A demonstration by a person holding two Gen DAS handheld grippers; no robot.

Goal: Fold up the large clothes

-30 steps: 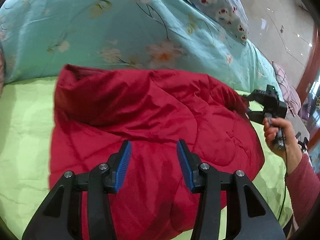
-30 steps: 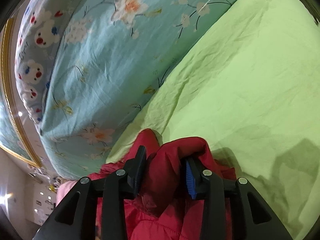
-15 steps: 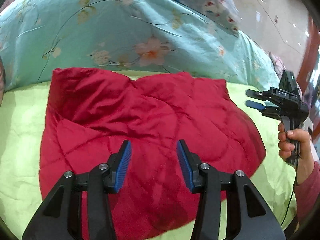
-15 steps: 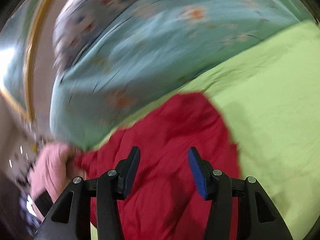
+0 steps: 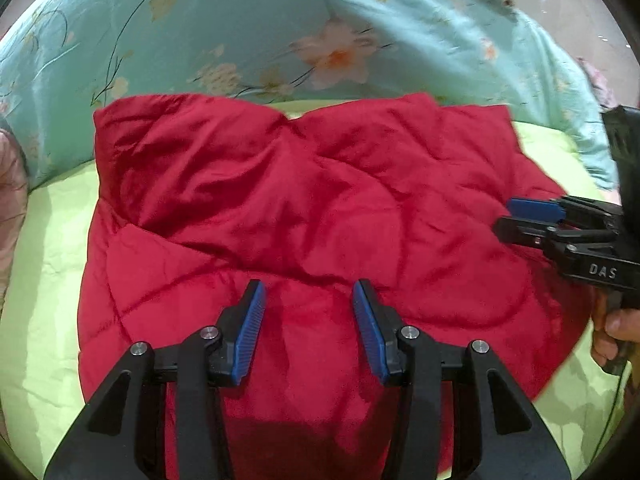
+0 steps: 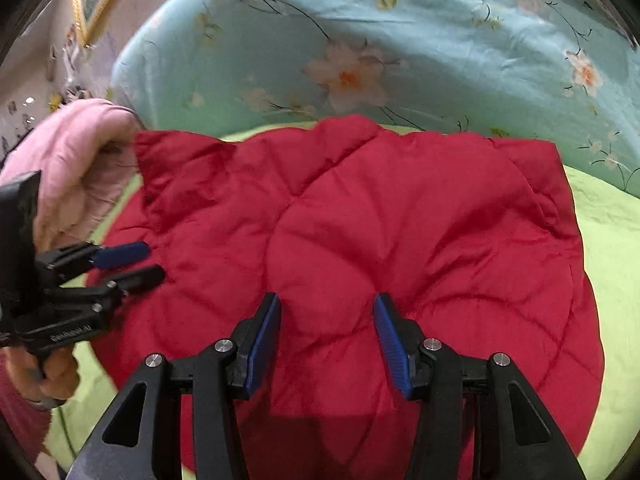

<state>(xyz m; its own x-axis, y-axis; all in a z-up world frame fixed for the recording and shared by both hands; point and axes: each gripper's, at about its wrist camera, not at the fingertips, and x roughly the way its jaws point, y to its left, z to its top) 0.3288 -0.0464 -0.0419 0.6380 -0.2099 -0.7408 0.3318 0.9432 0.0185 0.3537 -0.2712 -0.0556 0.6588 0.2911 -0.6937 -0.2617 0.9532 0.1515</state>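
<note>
1. Red quilted jacket (image 5: 304, 216) lies folded on the green bed sheet (image 5: 44, 280), its far edge against the teal floral quilt (image 5: 248, 28).
2. Pink garment (image 6: 76, 152) touches the jacket's far left corner; partly cut off.
3. Left hand-held gripper (image 5: 307, 320) released, empty, over the jacket's near part.
4. Right hand-held gripper (image 6: 327, 332) released, empty; a second ago it clamped a jacket fold, and its jaws have just been opening.
5. Jacket's near edge hidden behind gripper frames.
</note>
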